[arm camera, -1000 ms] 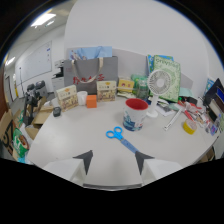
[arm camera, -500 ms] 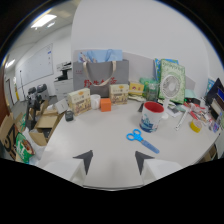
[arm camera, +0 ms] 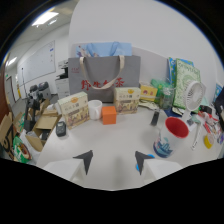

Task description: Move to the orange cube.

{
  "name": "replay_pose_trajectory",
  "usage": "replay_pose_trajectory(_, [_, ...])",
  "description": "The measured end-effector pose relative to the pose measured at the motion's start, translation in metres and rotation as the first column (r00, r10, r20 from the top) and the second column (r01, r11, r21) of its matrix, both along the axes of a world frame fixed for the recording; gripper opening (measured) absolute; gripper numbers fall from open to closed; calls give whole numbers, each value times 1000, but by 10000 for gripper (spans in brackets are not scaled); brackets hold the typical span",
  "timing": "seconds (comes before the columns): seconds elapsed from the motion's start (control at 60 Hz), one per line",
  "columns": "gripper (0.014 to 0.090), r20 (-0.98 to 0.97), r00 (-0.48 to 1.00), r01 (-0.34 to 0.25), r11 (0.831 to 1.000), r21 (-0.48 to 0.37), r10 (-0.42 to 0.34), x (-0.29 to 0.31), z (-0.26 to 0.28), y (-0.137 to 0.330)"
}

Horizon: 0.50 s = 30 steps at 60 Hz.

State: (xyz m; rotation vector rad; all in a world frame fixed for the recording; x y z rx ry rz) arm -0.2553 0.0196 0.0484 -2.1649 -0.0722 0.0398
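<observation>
The white bench [arm camera: 120, 145] is full of things at its far side. A big grey bag [arm camera: 104, 80] stands at the back. In front of it sit two boxes [arm camera: 75, 109], with a white cup [arm camera: 94, 109] between them. The orange cube [arm camera: 109, 115] rests just beside the cup, well ahead of the gripper [arm camera: 114, 161]. A red cup [arm camera: 175, 128] stands off to the right. The gripper is open wide and holds nothing.

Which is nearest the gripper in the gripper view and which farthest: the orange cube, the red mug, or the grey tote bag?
From the open gripper:
1. Red mug, ahead and off to the right of the fingers.
2. Orange cube, almost straight ahead, beyond the fingers.
3. Grey tote bag, behind the cube, by the wall.
</observation>
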Motion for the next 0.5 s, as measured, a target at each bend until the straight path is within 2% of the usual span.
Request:
replay_pose_trajectory(0.3, [839,-11,999,-35,999,-25,35,-6,-16,96])
replay_pose_trajectory(0.5, [836,-16,999,-51,998,-47,50,-10,-28,136])
